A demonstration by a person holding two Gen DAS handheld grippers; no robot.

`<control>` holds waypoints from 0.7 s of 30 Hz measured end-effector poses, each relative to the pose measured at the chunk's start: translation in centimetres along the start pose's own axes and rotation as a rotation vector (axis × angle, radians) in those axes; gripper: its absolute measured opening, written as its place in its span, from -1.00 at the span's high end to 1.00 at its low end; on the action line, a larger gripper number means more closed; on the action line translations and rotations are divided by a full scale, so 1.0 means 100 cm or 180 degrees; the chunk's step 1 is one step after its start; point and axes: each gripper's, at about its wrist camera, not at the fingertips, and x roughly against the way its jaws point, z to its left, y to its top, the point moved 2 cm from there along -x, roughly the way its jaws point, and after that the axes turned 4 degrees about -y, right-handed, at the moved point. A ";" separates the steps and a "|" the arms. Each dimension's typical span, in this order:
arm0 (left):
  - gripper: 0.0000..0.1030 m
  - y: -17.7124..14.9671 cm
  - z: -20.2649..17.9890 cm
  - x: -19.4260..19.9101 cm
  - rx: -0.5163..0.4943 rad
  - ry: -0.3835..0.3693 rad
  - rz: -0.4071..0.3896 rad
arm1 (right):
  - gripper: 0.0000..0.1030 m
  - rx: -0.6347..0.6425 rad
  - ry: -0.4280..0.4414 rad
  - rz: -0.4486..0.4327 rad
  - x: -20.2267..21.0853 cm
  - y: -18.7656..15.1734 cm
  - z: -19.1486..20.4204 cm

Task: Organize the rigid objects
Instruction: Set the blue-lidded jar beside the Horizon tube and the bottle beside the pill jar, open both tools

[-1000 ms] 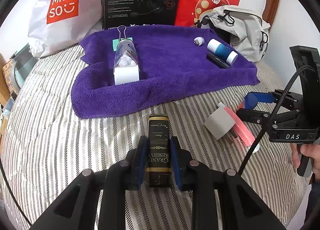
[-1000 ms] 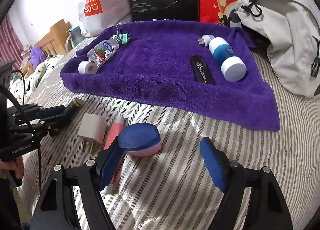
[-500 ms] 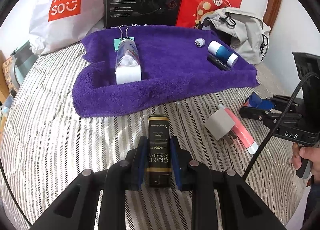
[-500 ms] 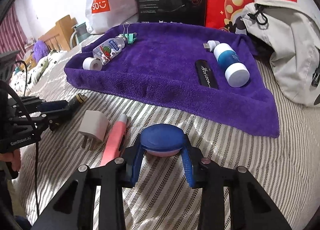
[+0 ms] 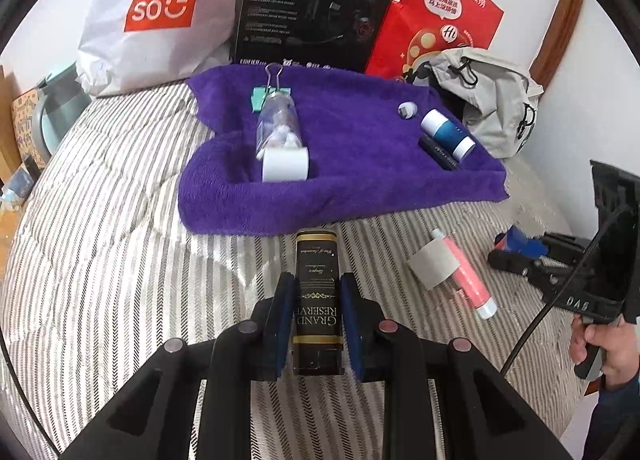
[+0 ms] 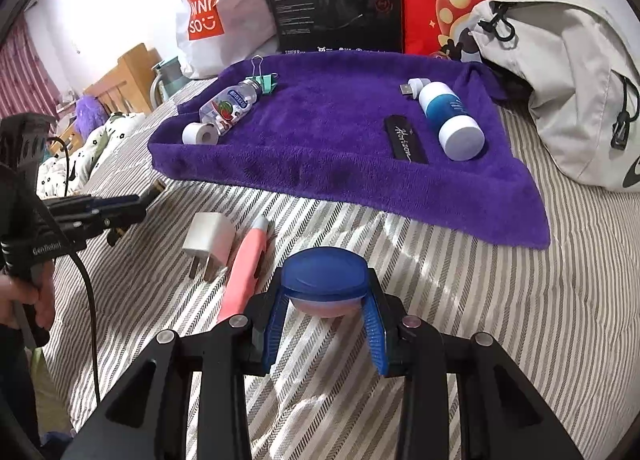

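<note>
My left gripper [image 5: 316, 288] is shut on a black "Grand Reserve" lighter [image 5: 317, 292], held over the striped bed just short of the purple towel [image 5: 352, 179]. My right gripper [image 6: 325, 292] is shut on a round blue-lidded pink case [image 6: 325, 274], a little above the bed. A white charger plug [image 6: 210, 238] and a pink pen [image 6: 244, 264] lie on the bed to its left. On the towel [image 6: 340, 147] lie a clear bottle [image 6: 228, 107], a white tape roll [image 6: 199, 134], a teal binder clip [image 6: 267, 80], a black case [image 6: 404, 139], a blue-white tube [image 6: 450, 119] and a USB plug [image 6: 412, 85].
A white Miniso bag [image 5: 156, 11], a black box [image 5: 316, 7] and a red bag [image 5: 436, 15] stand behind the towel. A grey backpack [image 6: 560, 71] lies at its right. The left gripper also shows in the right wrist view [image 6: 132, 205], at far left.
My right gripper has closed on the blue-lidded case and lifted it slightly. My left gripper keeps its hold on the lighter and has drawn back a little from the towel.
</note>
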 end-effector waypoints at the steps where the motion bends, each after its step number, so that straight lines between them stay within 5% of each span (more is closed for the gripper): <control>1: 0.56 0.001 -0.001 0.002 -0.0012 -0.0001 -0.0013 | 0.30 -0.0005 0.0015 0.0010 0.000 -0.001 0.000; 11: 0.56 0.029 -0.013 0.007 -0.0054 -0.0048 -0.0098 | 0.30 -0.0031 0.0182 -0.0036 0.012 0.002 0.003; 21: 0.56 0.070 -0.014 -0.004 -0.0102 -0.0060 -0.0150 | 0.30 -0.0035 0.0158 -0.0177 0.016 0.057 -0.017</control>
